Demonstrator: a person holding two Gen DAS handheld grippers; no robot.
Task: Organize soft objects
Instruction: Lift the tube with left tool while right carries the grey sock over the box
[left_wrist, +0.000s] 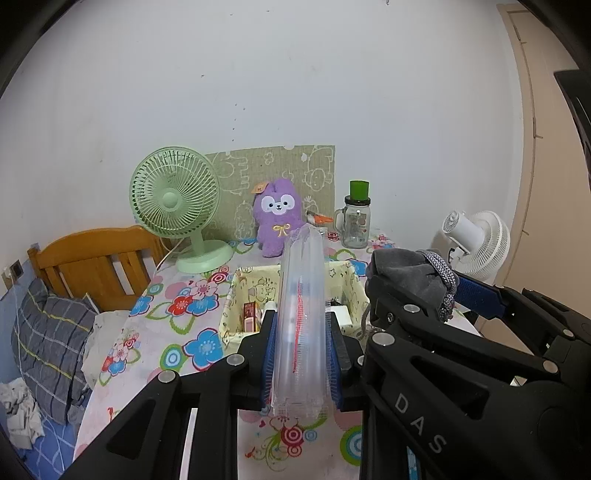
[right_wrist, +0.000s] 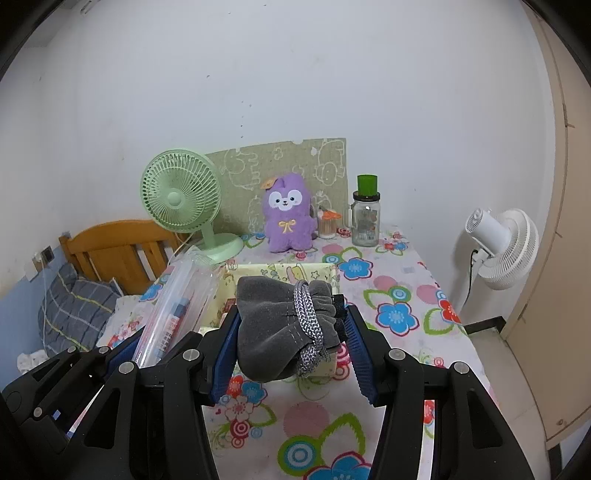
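Observation:
My left gripper (left_wrist: 303, 325) is shut on a clear plastic pouch (left_wrist: 303, 314) with a red and blue item inside, held above the table; the pouch also shows in the right wrist view (right_wrist: 177, 306). My right gripper (right_wrist: 291, 325) is shut on a grey drawstring pouch (right_wrist: 280, 325) with a grey braided cord, held over a yellow fabric basket (right_wrist: 280, 273). The grey pouch (left_wrist: 406, 273) shows at the right of the left wrist view. The basket (left_wrist: 236, 295) holds a small box and other items. A purple plush toy (left_wrist: 277, 218) sits at the back of the table.
A green desk fan (left_wrist: 177, 206) stands back left, a glass jar with green lid (left_wrist: 356, 218) back right. The table has a floral cloth (right_wrist: 388, 295). A white fan (right_wrist: 502, 247) stands right of the table. A wooden bed (left_wrist: 92, 262) with a plaid pillow lies left.

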